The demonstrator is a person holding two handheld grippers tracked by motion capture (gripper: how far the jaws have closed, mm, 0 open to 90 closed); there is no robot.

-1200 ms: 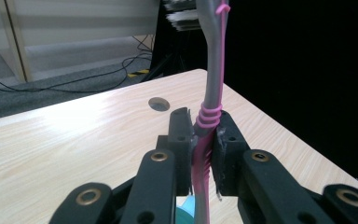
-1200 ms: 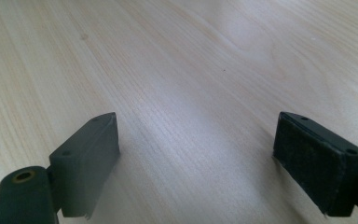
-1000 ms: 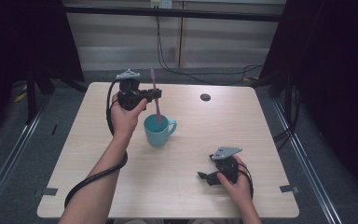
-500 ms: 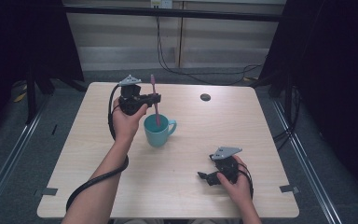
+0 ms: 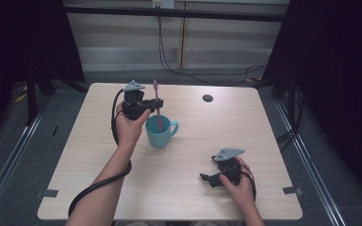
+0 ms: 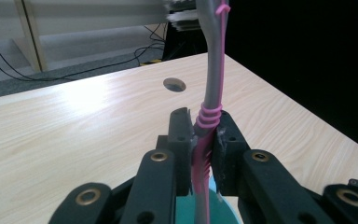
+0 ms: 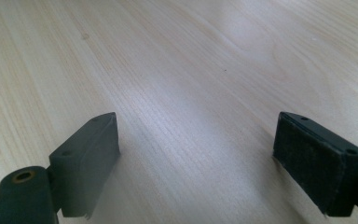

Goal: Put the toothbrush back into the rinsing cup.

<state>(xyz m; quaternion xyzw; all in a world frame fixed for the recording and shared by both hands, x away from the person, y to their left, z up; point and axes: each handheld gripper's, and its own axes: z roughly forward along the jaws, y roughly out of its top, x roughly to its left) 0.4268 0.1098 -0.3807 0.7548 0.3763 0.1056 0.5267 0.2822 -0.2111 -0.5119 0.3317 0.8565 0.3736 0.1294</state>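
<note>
A teal mug (image 5: pixel 160 133) stands near the middle of the wooden table (image 5: pixel 207 141). My left gripper (image 5: pixel 154 105) is shut on a pink and grey toothbrush (image 5: pixel 158 107), which stands upright with its lower end inside the mug. In the left gripper view the toothbrush (image 6: pixel 209 107) is pinched between the two black jaws of my left gripper (image 6: pixel 201 140), above the mug's teal rim (image 6: pixel 223 212). My right gripper (image 5: pixel 207 178) rests low on the table at the front right. Its jaws stand wide apart in the right gripper view, with bare wood and nothing else inside my right gripper (image 7: pixel 196 140).
A round cable hole (image 5: pixel 207 98) lies in the table's far right part, also seen as a cable hole (image 6: pixel 175 84) from the left gripper. Black curtains flank both sides. A cable trails from the left gripper along the forearm.
The left gripper and toothbrush have shifted slightly toward the mug and lower; the toothbrush end now sits inside it. The right gripper has stayed still.
</note>
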